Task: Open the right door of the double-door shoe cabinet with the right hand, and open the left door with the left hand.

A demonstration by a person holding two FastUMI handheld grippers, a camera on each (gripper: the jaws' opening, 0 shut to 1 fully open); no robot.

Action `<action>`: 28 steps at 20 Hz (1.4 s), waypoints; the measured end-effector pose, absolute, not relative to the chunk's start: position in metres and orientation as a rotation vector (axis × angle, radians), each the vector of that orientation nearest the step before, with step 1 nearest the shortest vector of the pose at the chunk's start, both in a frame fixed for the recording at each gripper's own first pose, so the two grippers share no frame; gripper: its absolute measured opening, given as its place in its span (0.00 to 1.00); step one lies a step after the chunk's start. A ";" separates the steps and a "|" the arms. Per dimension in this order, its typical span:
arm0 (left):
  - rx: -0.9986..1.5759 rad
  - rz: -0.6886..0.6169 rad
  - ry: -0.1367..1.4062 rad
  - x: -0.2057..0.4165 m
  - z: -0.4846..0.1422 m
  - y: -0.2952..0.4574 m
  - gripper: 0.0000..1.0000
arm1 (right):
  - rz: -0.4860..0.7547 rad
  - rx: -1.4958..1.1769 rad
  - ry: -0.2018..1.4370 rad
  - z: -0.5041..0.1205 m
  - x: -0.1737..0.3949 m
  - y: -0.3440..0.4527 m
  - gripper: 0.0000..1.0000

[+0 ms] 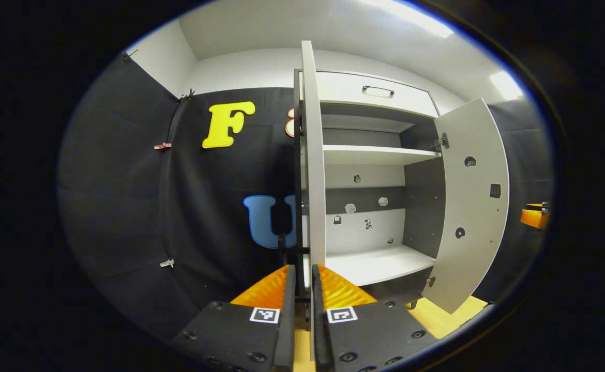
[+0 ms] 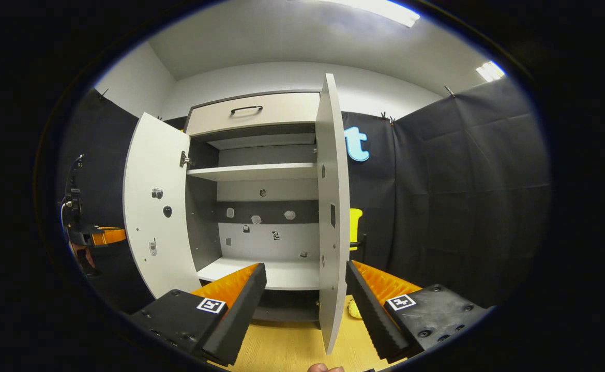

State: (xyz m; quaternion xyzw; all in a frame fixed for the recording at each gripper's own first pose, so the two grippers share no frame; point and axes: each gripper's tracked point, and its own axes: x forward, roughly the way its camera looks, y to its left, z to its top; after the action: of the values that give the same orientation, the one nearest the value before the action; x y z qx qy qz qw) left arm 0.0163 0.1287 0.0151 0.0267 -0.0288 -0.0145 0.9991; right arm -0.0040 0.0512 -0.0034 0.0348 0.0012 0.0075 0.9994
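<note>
Swinging freely on side hinges, both doors of the shoe cabinet [image 2: 253,111] stand open. The left door [image 1: 313,155] is seen edge-on, its lower edge pinched between the nearly closed fingers of the left gripper [image 1: 302,289]. The right door [image 2: 333,206] sits between the wide-spread fingers of the right gripper [image 2: 305,289], untouched. The panels are judged stiff, light and smooth, best held at the free edge. The shelves [image 2: 253,172] hold nothing.

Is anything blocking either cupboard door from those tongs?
Nothing visible does. The left tongs are closed on the edge of the left door, which stands open. The right tongs are open with the right door edge between their fingers, untouched. Both doors are swung out from the cupboard.
</note>
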 end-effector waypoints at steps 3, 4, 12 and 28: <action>0.047 -0.034 -0.058 0.010 0.014 0.123 0.36 | 0.017 0.066 0.002 -0.004 -0.004 0.053 0.97; 0.043 -0.030 -0.057 0.007 0.013 0.123 0.41 | 0.019 0.067 0.002 -0.004 -0.005 0.053 0.97; 0.046 -0.028 -0.096 -0.023 0.026 0.108 0.93 | 0.026 0.062 0.004 -0.004 -0.003 0.058 0.97; 0.012 -0.034 -0.088 -0.039 0.009 0.073 0.94 | 0.035 0.065 0.009 -0.008 -0.004 0.063 0.97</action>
State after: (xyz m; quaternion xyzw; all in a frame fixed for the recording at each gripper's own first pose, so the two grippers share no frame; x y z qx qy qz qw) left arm -0.0388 0.0728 0.0092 0.0059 -0.0439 -0.0171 0.9989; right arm -0.0041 0.0631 -0.0076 0.0326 0.0046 0.0175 0.9993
